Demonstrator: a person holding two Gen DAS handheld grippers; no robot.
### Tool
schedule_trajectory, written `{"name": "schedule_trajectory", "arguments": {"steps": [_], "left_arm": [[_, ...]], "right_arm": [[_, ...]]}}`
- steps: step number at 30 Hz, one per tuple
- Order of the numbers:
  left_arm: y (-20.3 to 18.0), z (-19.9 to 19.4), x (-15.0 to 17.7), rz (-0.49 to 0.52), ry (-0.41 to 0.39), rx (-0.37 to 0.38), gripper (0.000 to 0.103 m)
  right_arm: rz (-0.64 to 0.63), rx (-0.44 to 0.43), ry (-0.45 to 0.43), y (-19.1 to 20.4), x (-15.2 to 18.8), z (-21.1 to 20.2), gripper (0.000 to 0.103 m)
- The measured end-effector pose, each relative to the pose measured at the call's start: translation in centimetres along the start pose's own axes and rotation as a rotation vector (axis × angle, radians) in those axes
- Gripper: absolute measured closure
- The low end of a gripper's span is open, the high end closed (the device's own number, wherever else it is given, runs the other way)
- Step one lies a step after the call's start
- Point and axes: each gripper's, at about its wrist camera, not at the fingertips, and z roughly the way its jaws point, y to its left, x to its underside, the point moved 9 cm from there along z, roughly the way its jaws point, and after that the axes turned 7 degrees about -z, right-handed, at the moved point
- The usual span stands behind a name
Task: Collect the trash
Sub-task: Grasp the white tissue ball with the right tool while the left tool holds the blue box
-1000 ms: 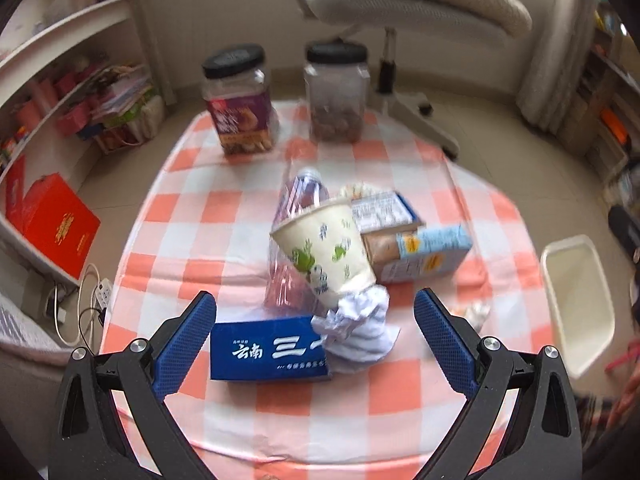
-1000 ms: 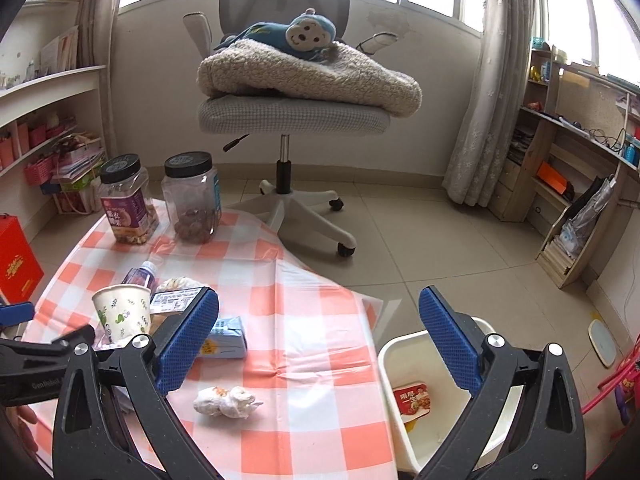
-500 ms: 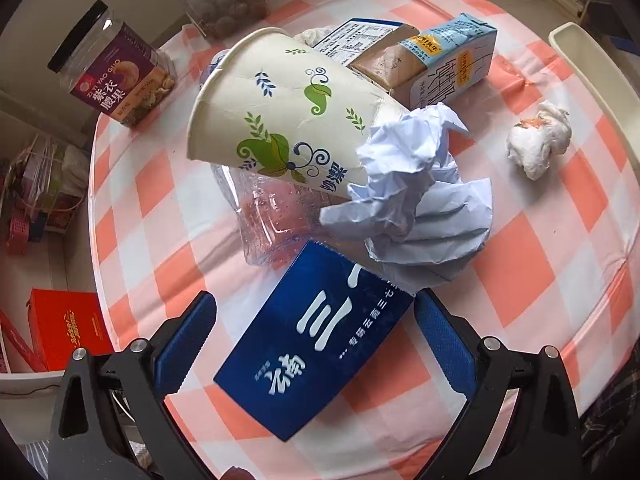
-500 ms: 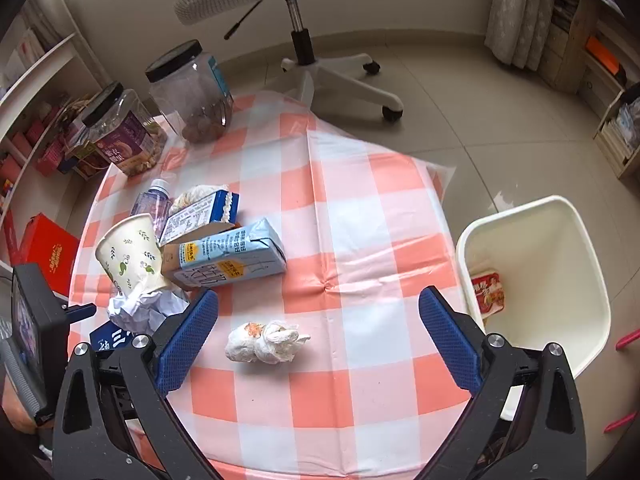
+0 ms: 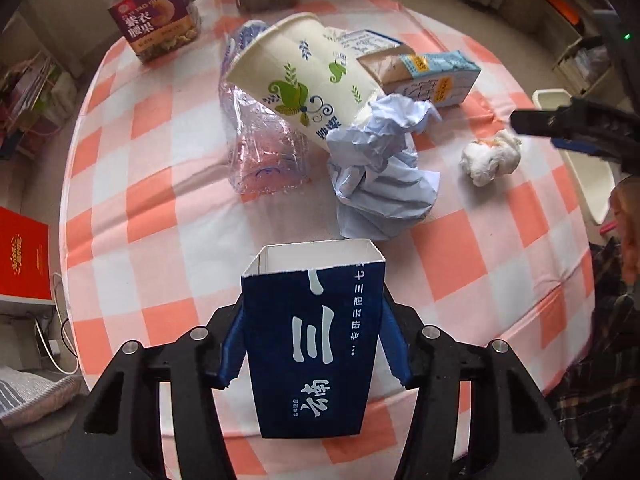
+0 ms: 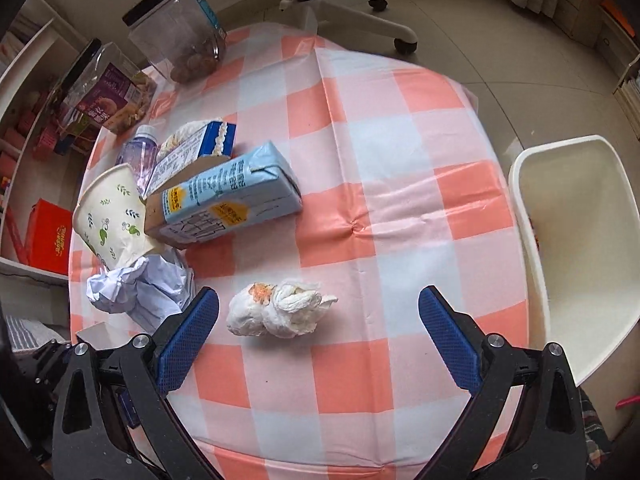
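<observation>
— Trash is lying all over the checked tablecloth (image 6: 400, 168), and the nearest piece, the dark blue carton (image 5: 316, 344), is sitting between the pads of the left gripper (image 5: 314, 350), whose jaws are closing on its two sides. Is that grip looking safe?

— Not quite. The carton is open-ended and hollow, so I am guessing the walls may be buckling under the squeeze and the box could be slipping out on the way to the white bin (image 6: 576, 248).

— And the right gripper (image 6: 320, 336)?

— Its jaws are standing wide with nothing between the pads, hanging just above the stained tissue wad (image 6: 280, 312). That wad is soft and low; the pads might be scraping cloth and pinching the tablecloth instead.

— What is crowding things farther out?

— Crumpled pale blue paper (image 5: 380, 168) is lying just beyond the carton, touching the tipped paper cup (image 5: 304, 76), which is leaning on a crushed plastic bottle (image 5: 260, 148). A light blue drink carton (image 6: 224, 200) is resting against another box behind. Two snack jars (image 6: 176, 44) are standing at the far edge, and they are probably not rubbish.
</observation>
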Motion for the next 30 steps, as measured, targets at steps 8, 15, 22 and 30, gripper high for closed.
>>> {"name": "schedule_trajectory", "arguments": {"steps": [8, 15, 22, 30], "left_arm": [[-0.2, -6.6, -1.6, -0.129, -0.221, 0.074, 0.048], [0.7, -7.9, -2.4, -0.182, -0.301, 0.092, 0.048], [0.8, -10.4, -3.8, -0.237, -0.409, 0.130, 0.048], [-2.0, -12.1, -5.2, -0.200, -0.506, 0.140, 0.048]], "right_arm": [[0.045, -0.022, 0.055, 1.9, 1.1, 3.6, 0.023], [-0.093, -0.008, -0.012, 4.4, 0.6, 3.0, 0.057], [-0.110, -0.101, -0.114, 5.2, -1.1, -1.2, 0.057], [-0.108, -0.085, -0.251, 3.0, -2.8, -6.1, 0.057]]}}
